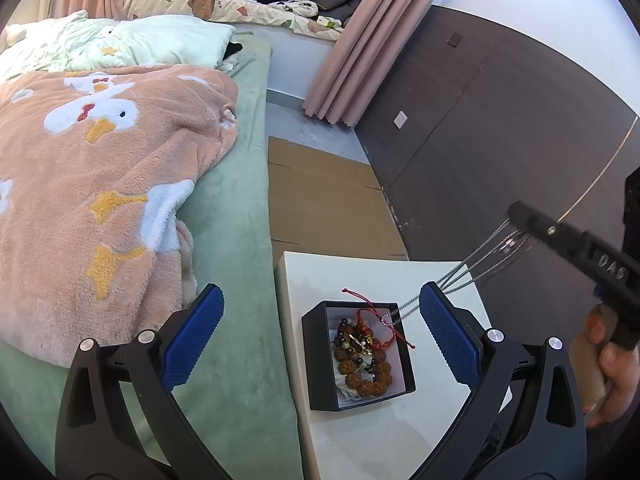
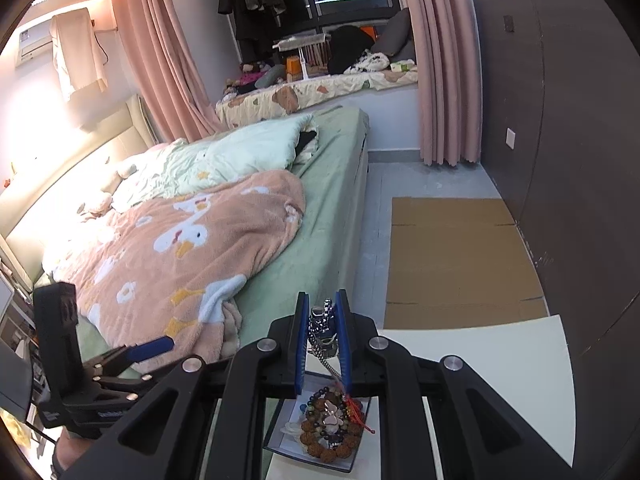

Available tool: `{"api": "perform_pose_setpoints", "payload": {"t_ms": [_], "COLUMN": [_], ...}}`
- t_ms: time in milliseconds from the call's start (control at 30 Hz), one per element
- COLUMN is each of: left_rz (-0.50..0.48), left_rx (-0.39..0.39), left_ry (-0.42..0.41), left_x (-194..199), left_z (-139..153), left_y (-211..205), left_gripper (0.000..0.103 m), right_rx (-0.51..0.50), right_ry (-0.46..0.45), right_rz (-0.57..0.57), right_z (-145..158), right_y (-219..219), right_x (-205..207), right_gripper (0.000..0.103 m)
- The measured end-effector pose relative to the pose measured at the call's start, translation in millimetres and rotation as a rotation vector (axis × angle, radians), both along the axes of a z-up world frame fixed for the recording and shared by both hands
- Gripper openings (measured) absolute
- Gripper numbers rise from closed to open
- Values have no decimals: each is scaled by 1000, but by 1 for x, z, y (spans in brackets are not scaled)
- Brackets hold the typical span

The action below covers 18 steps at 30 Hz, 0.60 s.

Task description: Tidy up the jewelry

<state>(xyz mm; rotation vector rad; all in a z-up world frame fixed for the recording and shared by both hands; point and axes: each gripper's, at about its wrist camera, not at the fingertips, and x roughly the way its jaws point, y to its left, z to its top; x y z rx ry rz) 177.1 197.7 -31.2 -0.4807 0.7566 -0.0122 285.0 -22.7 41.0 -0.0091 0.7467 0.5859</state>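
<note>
A small black box (image 1: pixel 314 364) with a white lining sits on the white table (image 1: pixel 380 432). Brown and dark bead bracelets (image 1: pixel 362 364) and a red cord bracelet (image 1: pixel 384 332) lie in it. My right gripper (image 2: pixel 323 300) is shut on a silver chain (image 2: pixel 320 320), held above the box (image 2: pixel 280 436) and the bracelets (image 2: pixel 328 428). In the left wrist view the right gripper (image 1: pixel 516 212) is up at the right, and the chain (image 1: pixel 468 268) stretches from it down to the box's far corner. My left gripper (image 1: pixel 322 292) stands open and holds nothing, its pads on either side of the box.
A bed with a green sheet (image 1: pixel 236 240) and a pink duck blanket (image 1: pixel 100 184) lies left of the table. Flat cardboard (image 2: pixel 456 256) covers the floor beyond it. A dark wardrobe wall (image 2: pixel 580 160) runs along the right. A hand (image 1: pixel 604 368) grips the right tool's handle.
</note>
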Motion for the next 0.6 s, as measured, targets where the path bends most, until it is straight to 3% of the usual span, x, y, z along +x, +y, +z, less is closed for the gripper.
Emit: {"api": "perform_pose_setpoints", "payload": {"t_ms": [400,500,567,600], "left_rz": [11,9,9,10], "left_rx": [-4,-3,-3,-3], "left_ry": [-4,-4,-6,-8], "left_x": [-2,-4,-5,-5], "left_z": [1,2,3,3], "left_y": [6,6,6,7], "left_gripper": [97,97,97,97], "right_rx": [-71,-99,-119,-120], "right_ry": [128,204,236,236], "right_rz": [44,45,51,47], "right_z": [-71,-94,-102,-103], "right_y": [21,25,26,26], "right_x": [4,7,7,7], "right_gripper": [14,17,36,60]}}
